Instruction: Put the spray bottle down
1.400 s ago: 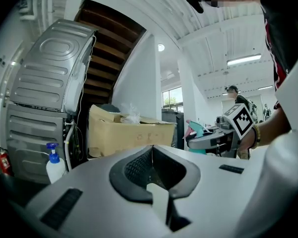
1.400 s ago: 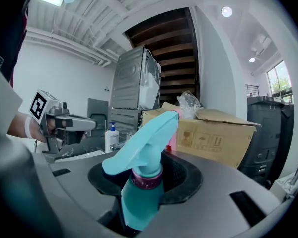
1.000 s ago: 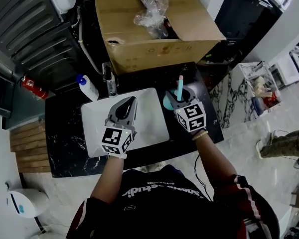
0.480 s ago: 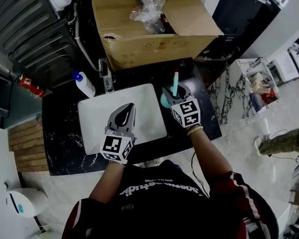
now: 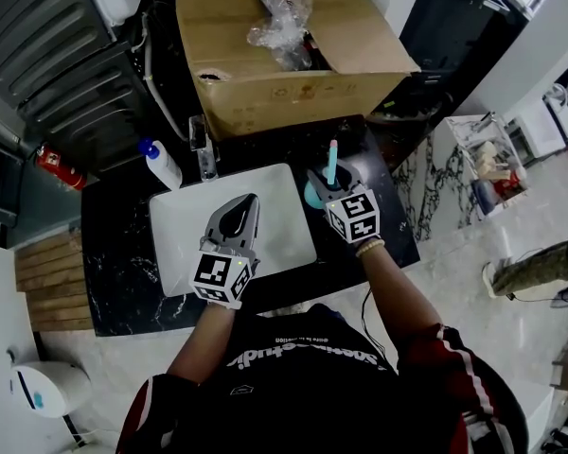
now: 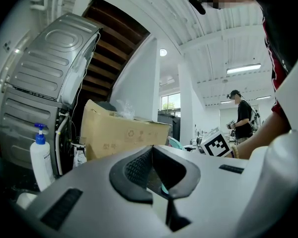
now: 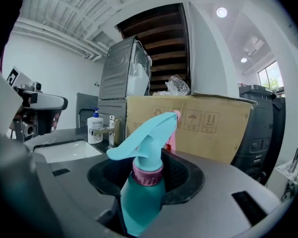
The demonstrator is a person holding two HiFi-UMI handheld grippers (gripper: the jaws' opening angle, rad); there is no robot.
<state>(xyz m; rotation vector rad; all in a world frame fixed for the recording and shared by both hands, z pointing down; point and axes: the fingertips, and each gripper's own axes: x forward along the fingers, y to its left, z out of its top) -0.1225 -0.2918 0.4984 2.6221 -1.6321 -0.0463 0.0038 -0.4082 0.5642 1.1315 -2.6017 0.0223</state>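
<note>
A teal spray bottle (image 5: 330,162) with a pink collar stands upright on the black counter (image 5: 123,272), just right of the white sink (image 5: 180,225). My right gripper (image 5: 326,187) is around its body. In the right gripper view the spray bottle (image 7: 144,192) fills the gap of the right gripper (image 7: 146,182), and both pads lie against it while the jaws are opening. My left gripper (image 5: 235,218) hovers over the sink basin, shut with nothing in it. The left gripper (image 6: 164,192) points level toward the cardboard box.
A big open cardboard box (image 5: 284,55) with plastic wrap stands behind the sink. A faucet (image 5: 204,154) and a white pump bottle (image 5: 161,164) sit at the sink's back left. A red extinguisher (image 5: 57,164) lies far left. A person (image 6: 243,120) stands in the distance.
</note>
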